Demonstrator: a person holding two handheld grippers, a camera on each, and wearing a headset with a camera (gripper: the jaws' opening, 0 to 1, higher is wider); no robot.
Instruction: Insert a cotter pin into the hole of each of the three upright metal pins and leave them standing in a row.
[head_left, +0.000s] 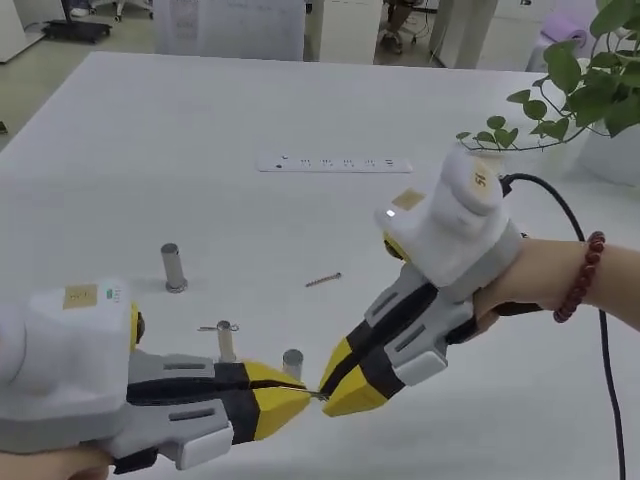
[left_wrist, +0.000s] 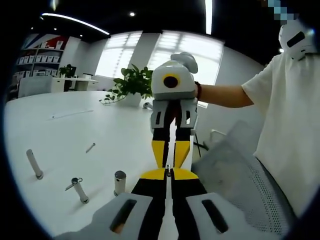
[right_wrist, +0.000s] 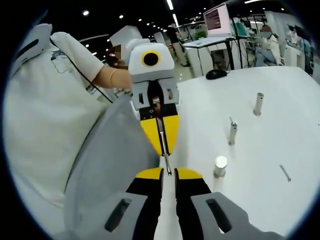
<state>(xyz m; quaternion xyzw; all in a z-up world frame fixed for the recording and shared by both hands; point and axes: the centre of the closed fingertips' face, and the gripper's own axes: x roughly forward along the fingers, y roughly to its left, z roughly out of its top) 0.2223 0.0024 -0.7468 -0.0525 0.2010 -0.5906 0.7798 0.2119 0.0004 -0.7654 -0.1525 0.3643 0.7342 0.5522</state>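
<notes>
- Tip to tip, low over the white table (head_left: 120, 150): left gripper (head_left: 303, 393) pointing in from the near left, right gripper (head_left: 328, 396) angling down from the right.
- Between the two, a thin cotter pin (right_wrist: 162, 142), lying along the seam of the left gripper, with those jaws clamped tight on it.
- Same story on the right gripper, going by its own view: jaws pressed together on the pin's free end, barely a sliver of gap.
- So, up off the table and pinched from both ends, just beside the near metal pin (head_left: 292, 362).
- Standing upright, that near one, flat top to the camera, not yet pinned.
- Just behind it and to the left, the middle metal pin (head_left: 226, 345), upright, with a second cotter pin (head_left: 218, 327) already through its top.
- Further back and left again, the far metal pin (head_left: 174, 268), upright, standing on its own.
- All three in a loose slanting row, apart from one another.
- Flat on the table to the right of the row, a loose cotter pin (head_left: 323, 280), touching nothing.
- Well up the table, a white power strip (head_left: 333, 163); at the far right corner, a leafy plant (head_left: 575, 85).
- Around the wrist behind the right gripper, a string of dark red beads (head_left: 583, 278).
</notes>
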